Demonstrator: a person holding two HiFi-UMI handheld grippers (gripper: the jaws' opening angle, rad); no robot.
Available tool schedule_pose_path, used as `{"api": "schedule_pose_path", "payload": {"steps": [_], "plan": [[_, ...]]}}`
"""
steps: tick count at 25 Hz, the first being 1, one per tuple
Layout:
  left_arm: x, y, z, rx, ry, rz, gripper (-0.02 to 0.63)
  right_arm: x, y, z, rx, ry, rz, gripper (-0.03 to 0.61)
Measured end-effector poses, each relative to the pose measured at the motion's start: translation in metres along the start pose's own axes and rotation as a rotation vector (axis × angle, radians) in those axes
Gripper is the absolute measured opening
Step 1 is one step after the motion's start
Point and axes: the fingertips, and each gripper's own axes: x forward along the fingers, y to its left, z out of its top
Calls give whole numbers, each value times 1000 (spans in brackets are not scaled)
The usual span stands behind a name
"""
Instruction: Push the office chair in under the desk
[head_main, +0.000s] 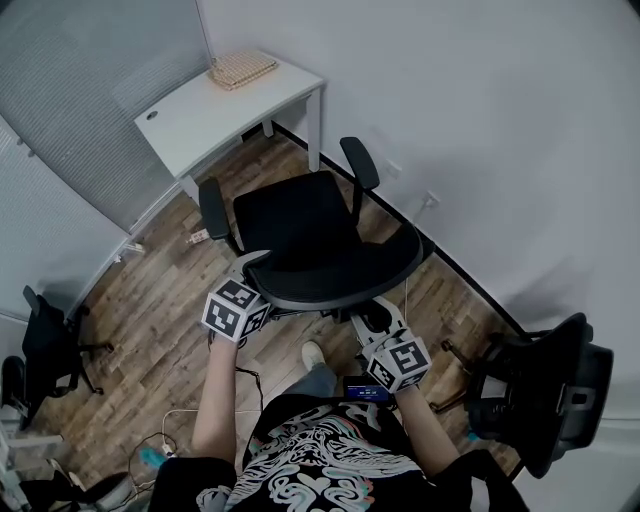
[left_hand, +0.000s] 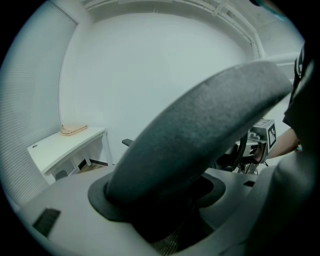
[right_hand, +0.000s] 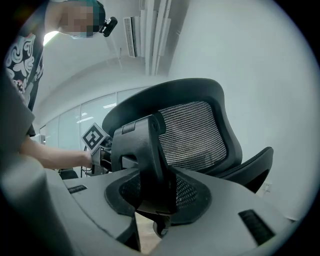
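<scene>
Your fingers (left_hand: 55, 210) are clamped, left gripper (head_main: 248, 275) on the backrest rim (head_main: 345, 292), right gripper (head_main: 372, 320) on the rear bracket (right_hand: 145, 160), so the chair (head_main: 300, 222) is gripped but stands well short of the desk (head_main: 215, 115); next, I judge, roll it straight forward under.

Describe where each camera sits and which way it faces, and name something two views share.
Head view: on the person's head, looking steeply down on the office chair, desk, both forearms, left gripper and right gripper.
Left gripper view: on the left gripper, looking past its jaws, closed on the backrest rim, toward the desk.
Right gripper view: on the right gripper, jaws closed on the backrest bracket; the person's left forearm shows.
Shared: each gripper view shows the other gripper.
</scene>
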Motion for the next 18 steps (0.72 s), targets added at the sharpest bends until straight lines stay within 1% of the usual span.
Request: {"api": "schedule_pose_path", "payload": {"steps": [7,18], "plan": [[8,11,7,-5,-4,0,307,12,-10,4,6,-11,-6,109],[22,26,18,-10,-12,18,307,30,-27,8,-2,-3,23,109]]}}
